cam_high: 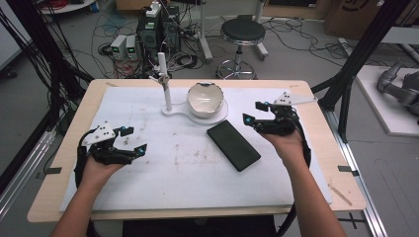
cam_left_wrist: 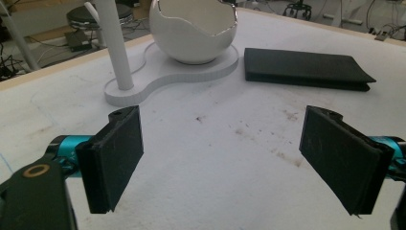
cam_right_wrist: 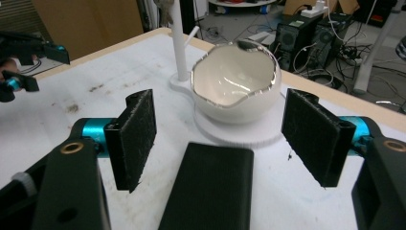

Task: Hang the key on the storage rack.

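Note:
A white eggshell-shaped bowl (cam_high: 205, 98) sits on a flat white base (cam_high: 218, 117) that also carries a thin white post (cam_high: 164, 84). In front of it, a flat black case (cam_high: 232, 144) lies at an angle on the white mat. My left gripper (cam_high: 133, 140) hovers open at the mat's left, nothing between its pads (cam_left_wrist: 117, 155). My right gripper (cam_high: 254, 113) is open to the right of the bowl, jaws spread above the near end of the case (cam_right_wrist: 210, 189), with the bowl (cam_right_wrist: 237, 81) straight ahead.
The wooden table (cam_high: 64, 148) is covered by a stained white mat (cam_high: 173, 168). Beyond the far edge stand a round stool (cam_high: 242, 32), computer boxes (cam_high: 158, 27) and floor cables. Black frame posts (cam_high: 356, 59) rise at the right.

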Demonstrator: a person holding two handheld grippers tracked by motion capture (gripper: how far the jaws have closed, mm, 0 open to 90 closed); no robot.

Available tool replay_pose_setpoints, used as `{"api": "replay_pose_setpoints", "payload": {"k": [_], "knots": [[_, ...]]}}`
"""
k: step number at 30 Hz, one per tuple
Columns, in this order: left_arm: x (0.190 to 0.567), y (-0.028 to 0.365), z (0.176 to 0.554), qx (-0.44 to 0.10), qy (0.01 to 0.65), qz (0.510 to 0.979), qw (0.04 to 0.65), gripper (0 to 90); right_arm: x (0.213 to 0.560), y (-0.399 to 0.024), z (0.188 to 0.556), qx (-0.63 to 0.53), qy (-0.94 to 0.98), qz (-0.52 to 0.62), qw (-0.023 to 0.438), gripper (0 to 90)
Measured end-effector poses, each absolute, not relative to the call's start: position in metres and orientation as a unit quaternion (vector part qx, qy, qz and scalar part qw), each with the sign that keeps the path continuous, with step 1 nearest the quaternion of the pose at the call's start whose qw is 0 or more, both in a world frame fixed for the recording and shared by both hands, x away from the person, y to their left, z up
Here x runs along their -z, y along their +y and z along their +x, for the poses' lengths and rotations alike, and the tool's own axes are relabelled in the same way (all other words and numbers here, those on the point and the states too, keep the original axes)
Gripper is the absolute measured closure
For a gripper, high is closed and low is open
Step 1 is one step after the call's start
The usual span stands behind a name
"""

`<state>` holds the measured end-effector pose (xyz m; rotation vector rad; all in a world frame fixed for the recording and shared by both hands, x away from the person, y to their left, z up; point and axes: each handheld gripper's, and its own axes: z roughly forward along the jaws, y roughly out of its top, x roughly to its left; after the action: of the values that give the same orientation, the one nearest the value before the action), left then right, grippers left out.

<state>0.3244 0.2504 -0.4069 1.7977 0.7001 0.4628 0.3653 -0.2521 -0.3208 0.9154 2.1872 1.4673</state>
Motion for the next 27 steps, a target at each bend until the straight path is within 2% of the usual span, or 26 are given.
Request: {"api": "replay_pose_setpoints", "payload": {"k": [12, 27], "knots": [[0.409, 0.251, 0.332, -0.194, 0.299, 0.753, 0.553, 15.0, 0.372, -0.286, 0.346, -0.531, 0.756, 0.348, 0.159, 21.4], [0.407, 0.253, 0.331, -0.196, 0.293, 0.751, 0.559, 15.0, 0.382, -0.303, 0.349, -0.528, 0.735, 0.388, 0.17, 20.7]]}}
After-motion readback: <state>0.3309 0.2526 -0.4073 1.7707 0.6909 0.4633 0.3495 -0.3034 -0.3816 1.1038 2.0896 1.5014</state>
